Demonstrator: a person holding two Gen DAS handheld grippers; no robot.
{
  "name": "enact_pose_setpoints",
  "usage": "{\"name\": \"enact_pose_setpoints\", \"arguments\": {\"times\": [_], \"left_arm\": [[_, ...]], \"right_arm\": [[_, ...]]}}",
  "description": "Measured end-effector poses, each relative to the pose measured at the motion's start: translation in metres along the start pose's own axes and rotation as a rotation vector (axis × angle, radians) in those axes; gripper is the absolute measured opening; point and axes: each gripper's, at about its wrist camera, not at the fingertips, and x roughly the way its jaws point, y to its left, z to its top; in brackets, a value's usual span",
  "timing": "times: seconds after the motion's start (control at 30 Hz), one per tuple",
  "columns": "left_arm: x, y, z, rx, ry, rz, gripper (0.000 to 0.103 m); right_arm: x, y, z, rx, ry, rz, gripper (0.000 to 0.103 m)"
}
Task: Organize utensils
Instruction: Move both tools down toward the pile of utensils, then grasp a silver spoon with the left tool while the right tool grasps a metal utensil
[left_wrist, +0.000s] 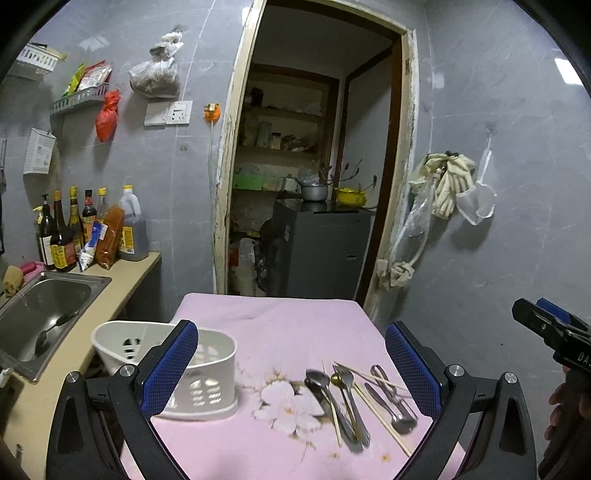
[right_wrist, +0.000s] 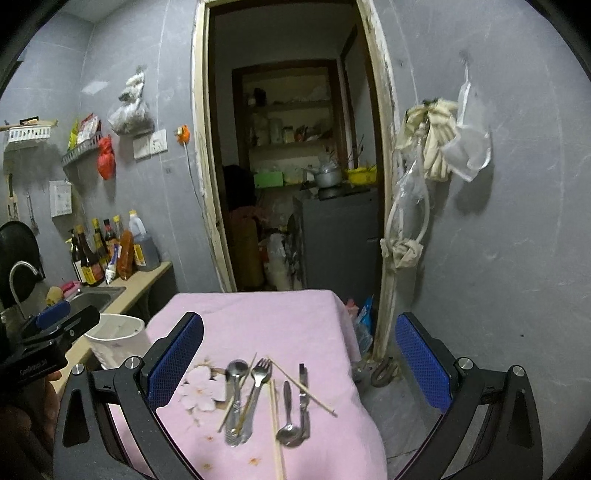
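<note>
A pile of metal spoons, forks (left_wrist: 349, 402) and wooden chopsticks (left_wrist: 380, 417) lies on the pink-clothed table (left_wrist: 273, 325). A white utensil holder (left_wrist: 184, 373) stands at the table's left side. My left gripper (left_wrist: 291, 369) is open and empty above the table, between holder and pile. My right gripper (right_wrist: 299, 358) is open and empty above the same pile: spoons (right_wrist: 236, 373), a fork (right_wrist: 260, 369), chopsticks (right_wrist: 275, 424). The holder (right_wrist: 114, 339) shows at the left there. Each gripper shows at the other view's edge, the right (left_wrist: 550, 328) and the left (right_wrist: 55, 325).
A counter with a steel sink (left_wrist: 40, 310) and several sauce bottles (left_wrist: 85, 225) runs along the left. An open doorway (left_wrist: 310, 184) lies behind the table, with a grey cabinet inside. Gloves and bags (left_wrist: 450, 184) hang on the right wall. Floor clutter (right_wrist: 369, 332) sits right of the table.
</note>
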Motion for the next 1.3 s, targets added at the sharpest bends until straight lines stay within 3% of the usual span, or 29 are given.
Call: {"name": "enact_pose_setpoints", "arguments": {"times": [0.4, 0.53, 0.73, 0.93, 1.13, 1.3], "left_arm": [[0.118, -0.019, -0.032, 0.017, 0.182, 0.012, 0.102], [0.151, -0.021, -0.050, 0.008, 0.249, 0.006, 0.100], [0.194, -0.024, -0.072, -0.002, 0.345, -0.022, 0.089], [0.232, -0.024, -0.084, -0.018, 0.460, -0.015, 0.070], [0.262, -0.021, -0.091, -0.072, 0.594, -0.041, 0.050], [0.273, -0.023, -0.092, -0.099, 0.632, -0.083, 0.038]], "right_arm": [[0.150, -0.035, -0.037, 0.063, 0.248, 0.152, 0.101], [0.192, -0.036, -0.058, 0.063, 0.337, 0.198, 0.095], [0.238, -0.030, -0.084, 0.067, 0.469, 0.254, 0.078], [0.264, -0.018, -0.109, 0.089, 0.565, 0.269, 0.054], [0.274, -0.016, -0.124, 0.116, 0.628, 0.262, 0.042], [0.277, -0.008, -0.128, 0.112, 0.651, 0.250, 0.035]]}}
